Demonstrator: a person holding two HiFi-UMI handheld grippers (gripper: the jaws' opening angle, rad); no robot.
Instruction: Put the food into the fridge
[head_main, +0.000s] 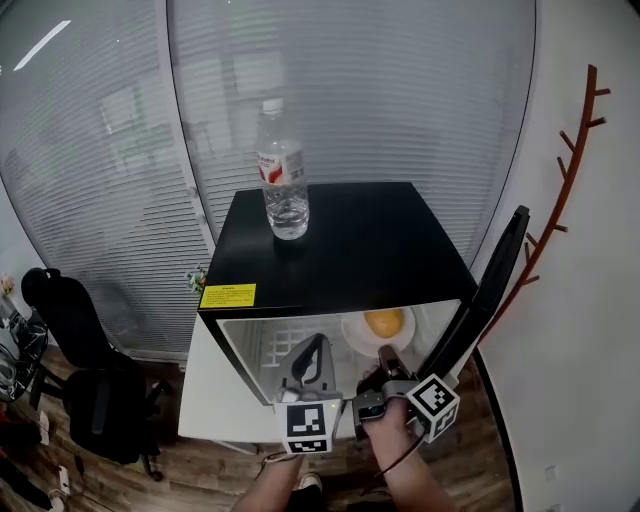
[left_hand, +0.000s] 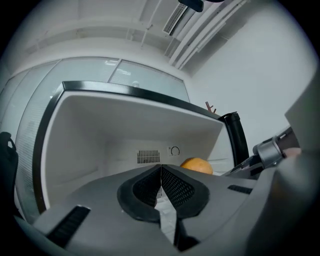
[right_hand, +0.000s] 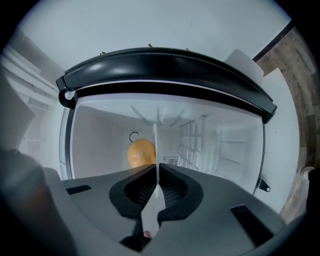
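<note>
A black mini fridge (head_main: 350, 240) stands open below me, its interior white. An orange (head_main: 384, 322) lies on a white plate (head_main: 352, 335) at the right of the fridge opening. My right gripper (head_main: 385, 358) is shut on the plate's near rim. In the right gripper view the plate (right_hand: 154, 150) shows edge-on between the shut jaws (right_hand: 156, 192), with the orange (right_hand: 140, 153) beside it. My left gripper (head_main: 312, 352) is at the left of the opening, shut and empty (left_hand: 161, 186). From it the orange (left_hand: 197, 165) shows to the right.
A clear water bottle (head_main: 282, 172) stands on the fridge top. The fridge door (head_main: 492, 285) hangs open at the right. A red-brown coat rack (head_main: 565, 190) stands by the right wall. A black chair (head_main: 80, 370) is on the wooden floor at the left.
</note>
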